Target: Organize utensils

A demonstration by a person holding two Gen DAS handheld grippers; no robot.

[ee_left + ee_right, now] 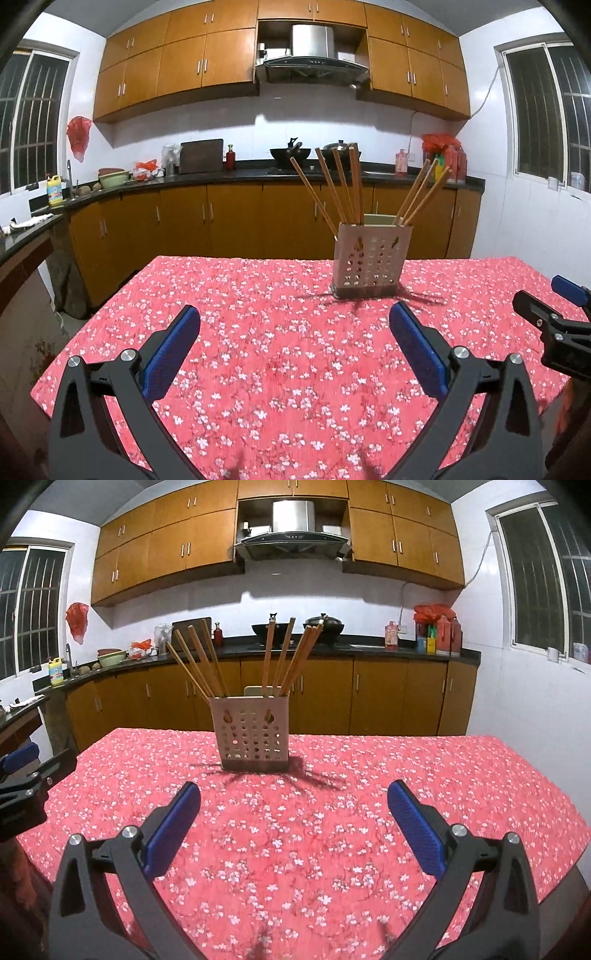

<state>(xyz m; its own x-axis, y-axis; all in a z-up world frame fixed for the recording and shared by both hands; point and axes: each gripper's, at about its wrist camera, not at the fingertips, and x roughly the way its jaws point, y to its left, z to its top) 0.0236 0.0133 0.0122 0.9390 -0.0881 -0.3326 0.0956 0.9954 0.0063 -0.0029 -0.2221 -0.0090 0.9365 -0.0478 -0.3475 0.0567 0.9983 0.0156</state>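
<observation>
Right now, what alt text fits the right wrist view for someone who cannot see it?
A perforated utensil holder full of wooden chopsticks stands on a table with a red floral tablecloth. The right tongs are open and empty in front of it, the left tongs at the left edge, kitchen cabinets behind.

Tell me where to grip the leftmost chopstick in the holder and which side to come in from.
Grip the leftmost chopstick on its bare upper shaft, above the holder rim. It leans out left, apart from its neighbours, so the open left gripper would probably do best coming from the left, fingers straddling the stick.
</observation>
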